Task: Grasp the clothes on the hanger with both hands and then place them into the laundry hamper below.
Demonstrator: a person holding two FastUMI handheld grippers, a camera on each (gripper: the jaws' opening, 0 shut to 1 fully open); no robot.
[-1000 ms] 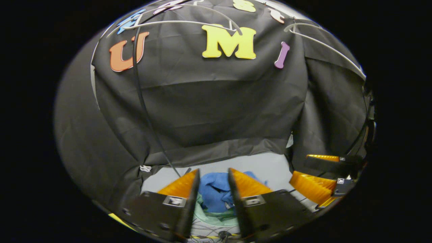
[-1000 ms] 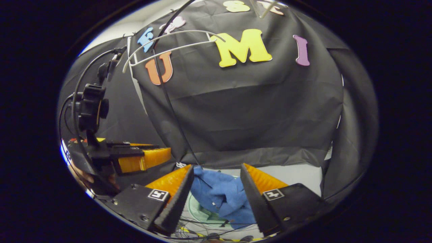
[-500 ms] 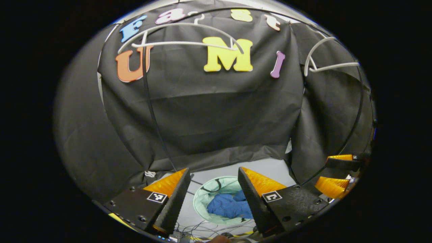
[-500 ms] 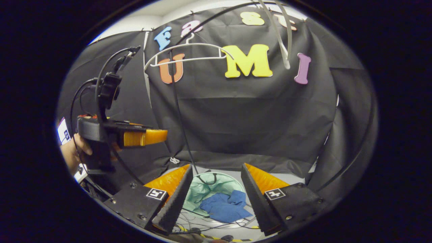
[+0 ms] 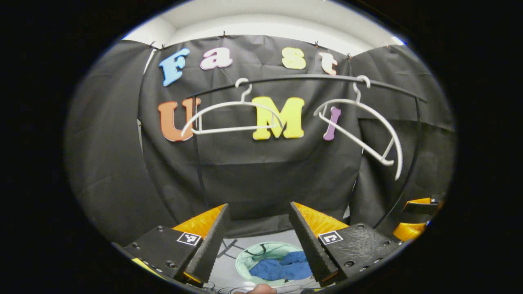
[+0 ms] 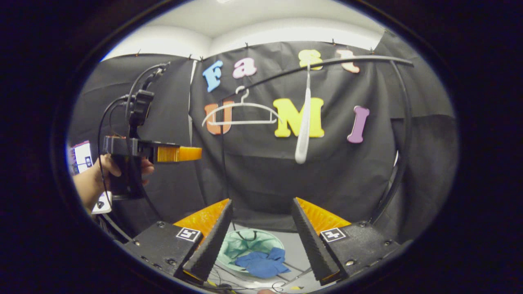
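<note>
A blue garment lies crumpled inside the pale green laundry hamper on the floor, far below both grippers; it also shows as the blue garment in the hamper in the right gripper view. My left gripper is open with nothing between its fingers. My right gripper is open and holds nothing. Two bare white hangers hang from the dark rail. The left gripper, held by a hand, is at the left of the right gripper view.
The rail curves down into a dark upright on the right. A second upright stands at the left. Cables lie on the grey floor beside the hamper. The right gripper's fingers show at the right edge of the left gripper view.
Both grippers have risen well above the hamper, which now looks smaller and lower. The blue garment stays in the hamper. The hangers and rail have come into fuller view.
</note>
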